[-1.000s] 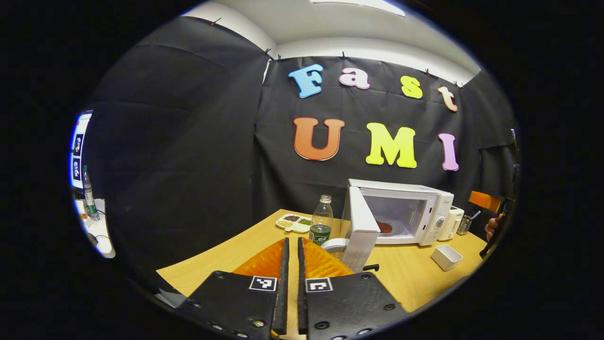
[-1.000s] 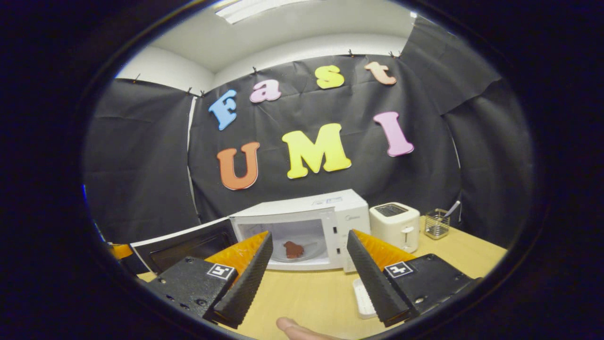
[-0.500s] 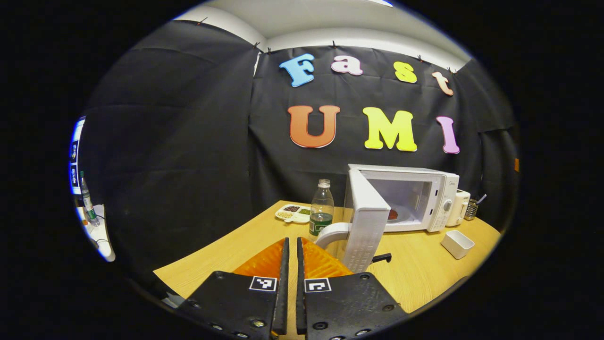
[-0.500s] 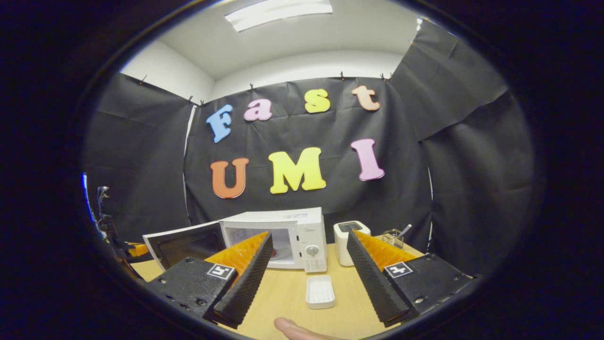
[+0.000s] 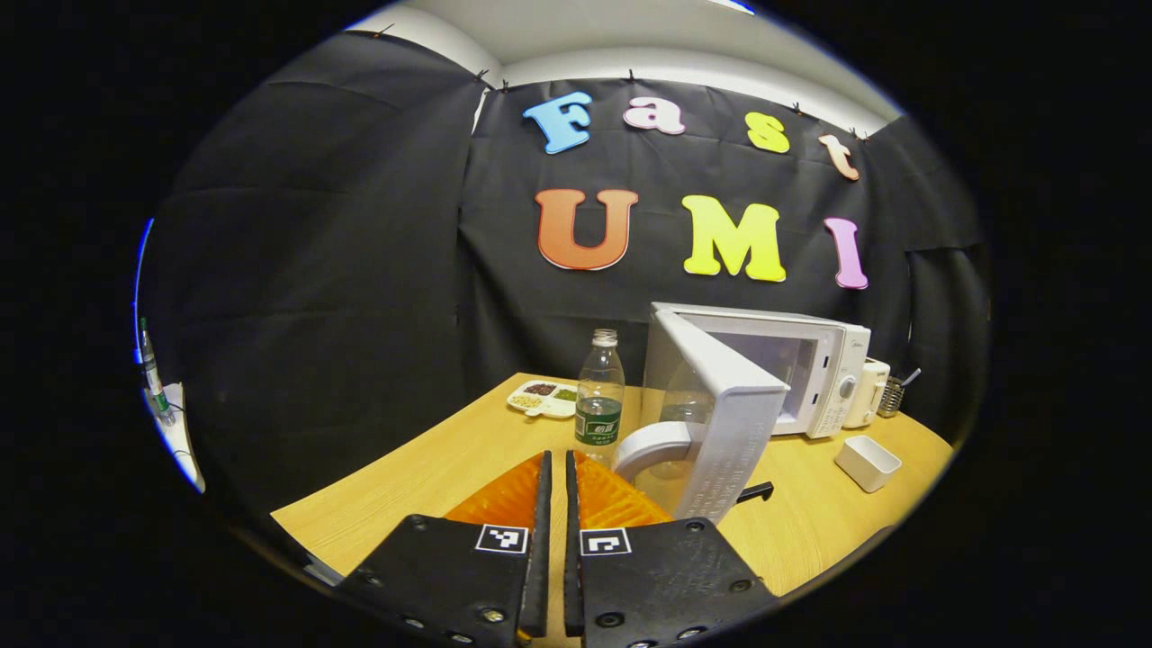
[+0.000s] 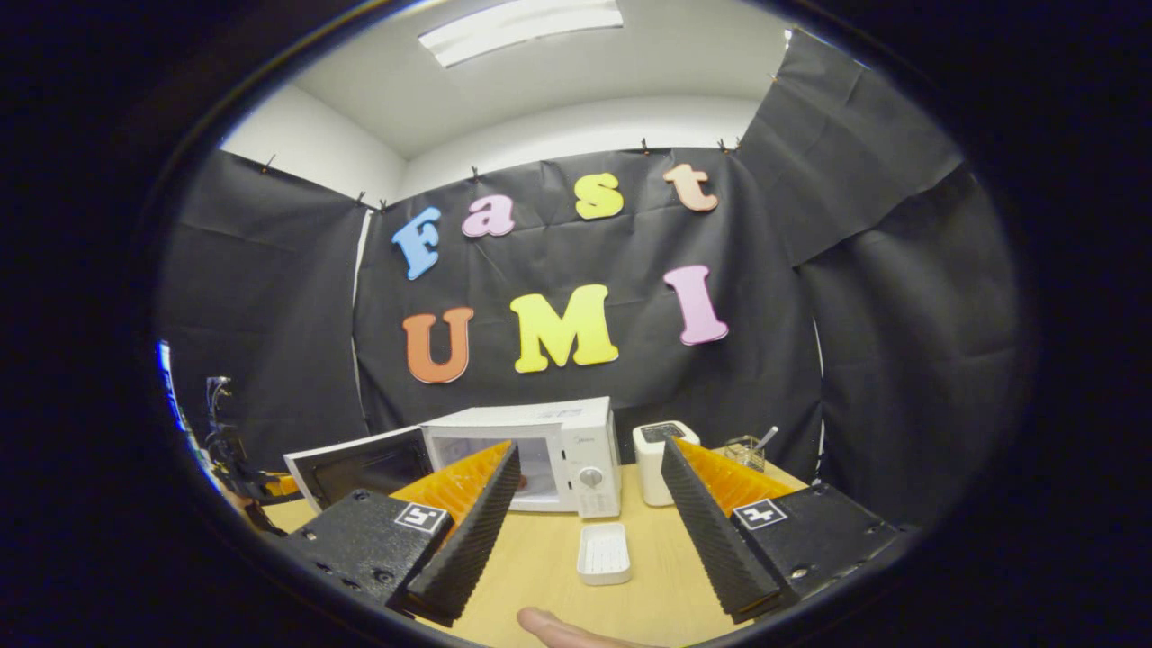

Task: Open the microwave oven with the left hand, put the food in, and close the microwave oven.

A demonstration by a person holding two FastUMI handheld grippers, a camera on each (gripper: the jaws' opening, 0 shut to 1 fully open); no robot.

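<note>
The left gripper view looks low across the table at the near door; the right gripper view faces the microwave squarely from farther back; both share it.

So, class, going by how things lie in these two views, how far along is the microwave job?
Done: the microwave door is open, and the white dish on the table is empty. The cavity is too hidden to confirm the food. In hand: the left hand-held gripper, shut and empty, sits near the door's handle. The right hand-held gripper is open and empty. Left: shutting the door.
</note>
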